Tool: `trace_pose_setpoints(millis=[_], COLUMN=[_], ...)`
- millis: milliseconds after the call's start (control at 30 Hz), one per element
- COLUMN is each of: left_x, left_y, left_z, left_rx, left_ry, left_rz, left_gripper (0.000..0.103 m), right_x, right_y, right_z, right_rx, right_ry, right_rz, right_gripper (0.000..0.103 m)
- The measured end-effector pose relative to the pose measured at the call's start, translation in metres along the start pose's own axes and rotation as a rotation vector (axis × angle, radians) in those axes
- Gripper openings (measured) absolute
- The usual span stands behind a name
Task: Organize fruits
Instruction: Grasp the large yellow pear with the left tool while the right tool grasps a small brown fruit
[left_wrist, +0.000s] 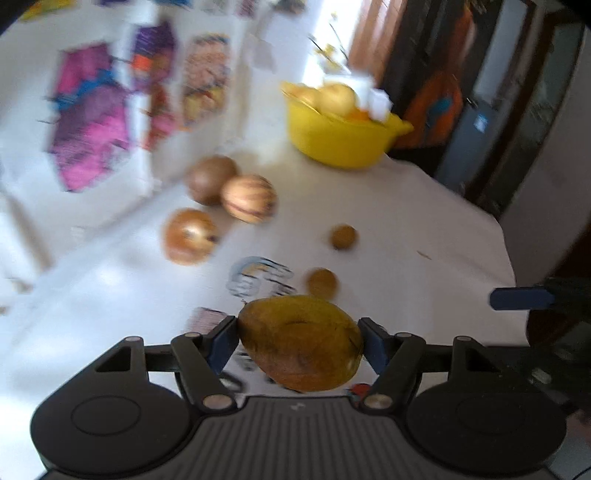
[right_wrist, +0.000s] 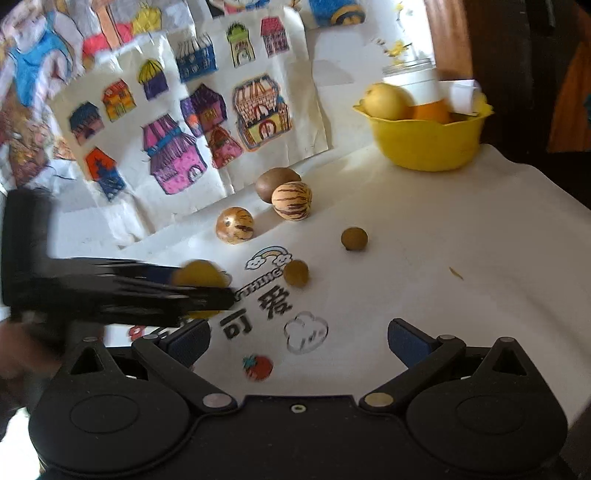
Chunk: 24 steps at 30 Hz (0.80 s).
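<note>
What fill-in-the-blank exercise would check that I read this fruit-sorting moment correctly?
1. The left gripper is shut on a ____.
2. The right gripper holds ____ between its fingers.
3. The bowl at the table's far corner is coloured ____.
4. The number of small round brown fruits lying apart on the white table is ____.

Missing words: mango; nothing; yellow; two

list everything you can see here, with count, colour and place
mango: 1, yellow-brown, between the left gripper's pads
striped fruits: 2, cream with dark stripes, mid table
brown fruit: 1, brown, behind a striped one
small fruits: 2, olive-brown, near the table print
bowl: 1, yellow, far right corner, holding yellow and orange fruit
drawings: several, multicoloured houses, on the wall
table: 1, white cloth with prints
left gripper: black, blue pads, gripping the mango
right gripper: black, blue pads, open, empty
</note>
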<state>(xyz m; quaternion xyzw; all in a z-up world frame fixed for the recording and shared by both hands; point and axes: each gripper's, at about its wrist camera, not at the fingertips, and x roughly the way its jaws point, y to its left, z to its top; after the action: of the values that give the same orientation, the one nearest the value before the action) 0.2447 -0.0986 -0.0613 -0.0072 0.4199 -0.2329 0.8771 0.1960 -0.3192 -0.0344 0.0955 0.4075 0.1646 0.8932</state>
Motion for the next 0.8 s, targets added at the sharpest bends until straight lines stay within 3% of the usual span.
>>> trace_pose_setpoints(millis=[200,400,467,800], left_x=[-0.022,-0.023,-0.022,-0.013], left_y=[0.022,0.038,0.04,0.044], left_z=[-0.015,-0.027,-0.03,-0.035], left_rx=[-0.012,-0.061,-0.068,-0.077], left_ry=[-0.014,0.0,0.002,0.002], left_rz=[0.07,0.067,0.062,0.049], left_gripper=[0.074,0.074,0.074,0.074], right_x=[0.055,0.102,0.113,0.126], right_y=[0.004,0.023,0.026,0.031], right_z=[0.028,0.041,0.042,0.043], right_rx=[-0.056,-0.134,-0.146,-0.187], right_ry=[0.062,0.127,0.145,0.158], right_rz=[-0.023,-0.031,-0.039,-0.085], right_gripper=[0.08,0.06,0.058,0.03])
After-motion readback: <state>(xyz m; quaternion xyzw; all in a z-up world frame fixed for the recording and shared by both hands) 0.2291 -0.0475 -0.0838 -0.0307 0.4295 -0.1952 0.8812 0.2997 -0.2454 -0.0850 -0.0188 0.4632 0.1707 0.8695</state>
